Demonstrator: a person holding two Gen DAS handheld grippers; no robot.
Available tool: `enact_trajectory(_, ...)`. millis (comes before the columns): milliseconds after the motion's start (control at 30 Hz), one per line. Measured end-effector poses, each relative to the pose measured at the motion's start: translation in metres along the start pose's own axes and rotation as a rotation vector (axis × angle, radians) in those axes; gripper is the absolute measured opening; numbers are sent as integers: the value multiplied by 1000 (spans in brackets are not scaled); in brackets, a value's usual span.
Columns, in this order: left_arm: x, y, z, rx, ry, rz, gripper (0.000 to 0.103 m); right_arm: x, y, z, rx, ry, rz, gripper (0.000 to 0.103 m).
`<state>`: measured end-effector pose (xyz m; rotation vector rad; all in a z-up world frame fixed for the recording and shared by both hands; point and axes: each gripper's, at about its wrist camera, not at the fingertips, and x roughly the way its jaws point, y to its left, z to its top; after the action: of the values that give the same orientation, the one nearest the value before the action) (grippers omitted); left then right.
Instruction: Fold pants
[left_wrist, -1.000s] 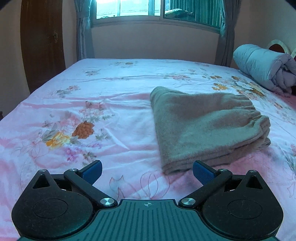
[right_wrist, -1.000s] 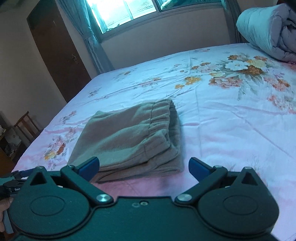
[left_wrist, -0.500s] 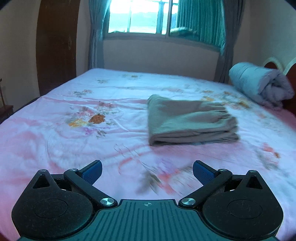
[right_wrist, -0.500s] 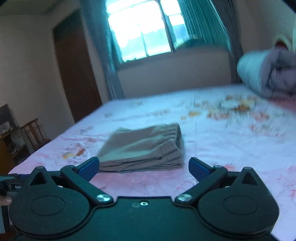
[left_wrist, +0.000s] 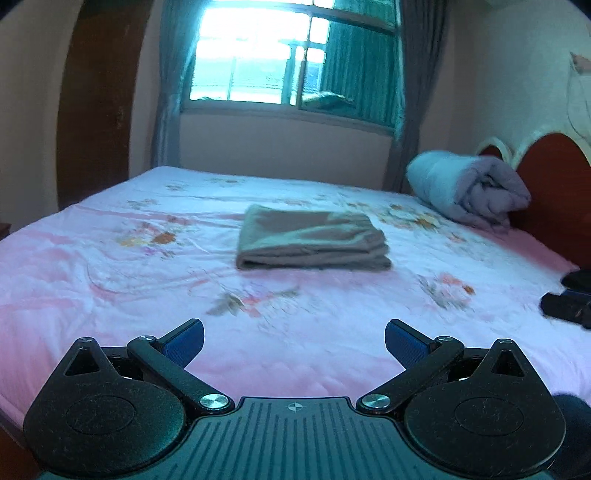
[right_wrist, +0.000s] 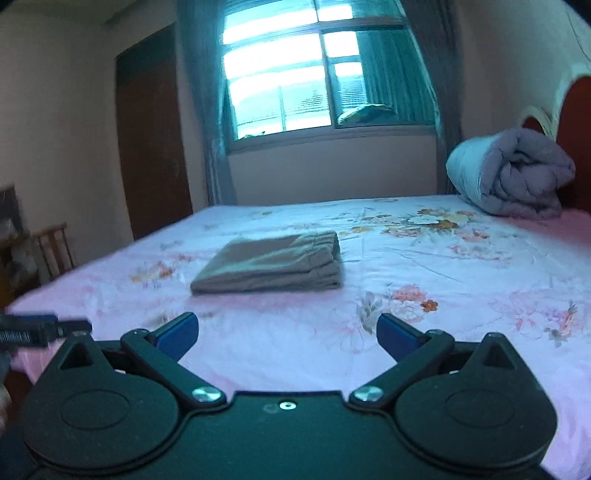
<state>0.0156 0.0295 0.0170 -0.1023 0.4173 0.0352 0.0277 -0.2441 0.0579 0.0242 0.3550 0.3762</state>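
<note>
The pants (left_wrist: 312, 238) are lying folded in a neat stack mid-bed (left_wrist: 110, 295), both the left gripper (left_wrist: 294, 341) and right gripper (right_wrist: 287, 334) hanging wide open and empty well short of them, so folding looks finished and nothing more seems needed.

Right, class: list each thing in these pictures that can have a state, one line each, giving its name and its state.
Pants: folded into a flat stack, lying on the bed, touched by neither gripper.
Left gripper: open, empty.
Right gripper: open, empty.
Quilt: rolled up, by the headboard.
Curtains: drawn aside, window uncovered.
Bed sheet: spread over the bed, slightly creased.
Door: shut.
</note>
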Motion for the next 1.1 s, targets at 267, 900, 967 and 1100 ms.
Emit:
enact_trajectory(267, -26, -19, -23, 25, -112, -10, 103, -12, 5, -16, 27, -36, -15, 97)
enact_trajectory(900, -16, -24, -20, 55, -142, 2, 103, -8, 18, -23, -27, -17, -41, 97)
enact_trajectory(967, -16, -23, -20, 46, -145, 4, 103, -10, 19, -23, -28, -20, -42, 97)
enact_trajectory(1100, -18, -21, -21, 35, -156, -1, 103, -10, 17, -23, -23, -17, -42, 97)
